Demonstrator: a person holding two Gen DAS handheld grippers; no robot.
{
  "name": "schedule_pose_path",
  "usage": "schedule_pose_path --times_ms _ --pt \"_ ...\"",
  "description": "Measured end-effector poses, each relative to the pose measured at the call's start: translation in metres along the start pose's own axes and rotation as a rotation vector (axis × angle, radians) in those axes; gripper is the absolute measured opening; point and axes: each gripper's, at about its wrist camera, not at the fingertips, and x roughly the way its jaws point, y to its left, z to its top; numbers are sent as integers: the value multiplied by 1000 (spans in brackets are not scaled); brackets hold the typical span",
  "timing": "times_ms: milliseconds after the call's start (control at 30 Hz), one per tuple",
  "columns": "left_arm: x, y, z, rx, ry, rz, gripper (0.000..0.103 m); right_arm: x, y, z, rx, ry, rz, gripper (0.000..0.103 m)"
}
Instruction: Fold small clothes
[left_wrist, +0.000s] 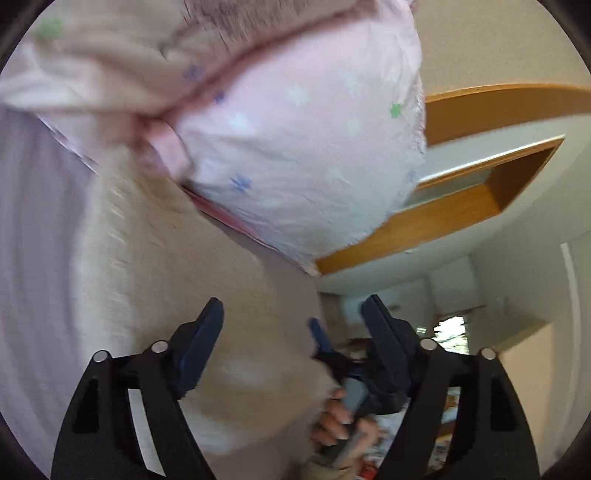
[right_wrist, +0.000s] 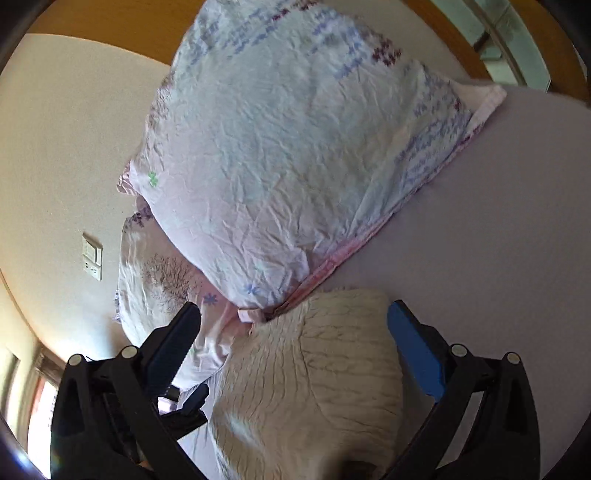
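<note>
A cream knitted garment (left_wrist: 192, 288) lies on the pale lilac bed sheet (left_wrist: 33, 229); it also shows in the right wrist view (right_wrist: 325, 369). My left gripper (left_wrist: 291, 317) is open just above the garment's edge, its jaws wide apart and holding nothing. My right gripper (right_wrist: 295, 325) is open and straddles the garment, one finger (right_wrist: 177, 343) on each side, with nothing pinched. The right gripper (left_wrist: 325, 339) and the hand holding it show between the left fingers. The frames are motion-blurred.
A pink flower-print pillow (left_wrist: 295, 140) lies right behind the garment, also in the right wrist view (right_wrist: 280, 155), with a second pillow (right_wrist: 155, 280) beside it. A wooden headboard (left_wrist: 424, 218) and cream wall with a switch plate (right_wrist: 91, 256) stand beyond.
</note>
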Motion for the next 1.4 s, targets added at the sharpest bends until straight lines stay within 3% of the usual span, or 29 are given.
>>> schedule_pose_path --times_ms 67,167,333,400,500,533,567,633,733,800,900,967,1000,1067,1100,1133,1233,1300,1400 --pt "-17 10 2 45 -24 177 86 17 0 -4 -11 97 -58 101" --pt "-15 33 -6 11 50 278 86 34 0 -12 -33 173 -152 101" --pt "14 48 -29 14 151 249 86 40 -6 -18 -34 202 -189 100" --pt "22 40 -37 54 129 250 87 47 -6 -22 -40 234 -194 90" --pt "27 36 -43 91 85 270 84 52 -5 -29 -69 249 -222 62" --pt "29 34 -44 114 75 274 75 53 -6 -30 -66 257 -218 47" --pt "31 33 -44 134 74 282 69 54 -10 -31 -37 258 -186 43" --pt "24 31 -43 158 76 250 48 52 -7 -34 -40 250 -132 38" --pt "-15 34 -38 153 79 199 43 62 7 -45 -63 306 -4 35" --pt "-47 35 -38 209 33 245 43 80 26 -63 -106 404 72 35" --pt "-83 46 -35 269 15 379 49 103 50 -85 -198 523 80 48" --pt "-107 55 -37 242 -9 447 52 99 49 -82 -177 514 99 67" --pt "-115 55 -40 237 -32 446 52 93 44 -76 -151 480 104 73" --pt "-129 43 -51 287 -118 449 53 85 33 -68 -104 440 114 76" --pt "-132 35 -57 329 -147 442 59 86 30 -68 -88 445 109 76" --pt "-131 24 -63 371 -167 420 71 89 28 -70 -85 463 96 73" --pt "-116 6 -73 445 -135 357 78 103 40 -86 -163 512 91 25" --pt "-97 3 -76 458 -71 346 76 95 52 -86 -268 412 28 15" --pt "-80 14 -80 437 1 354 58 85 58 -80 -379 279 -136 11"
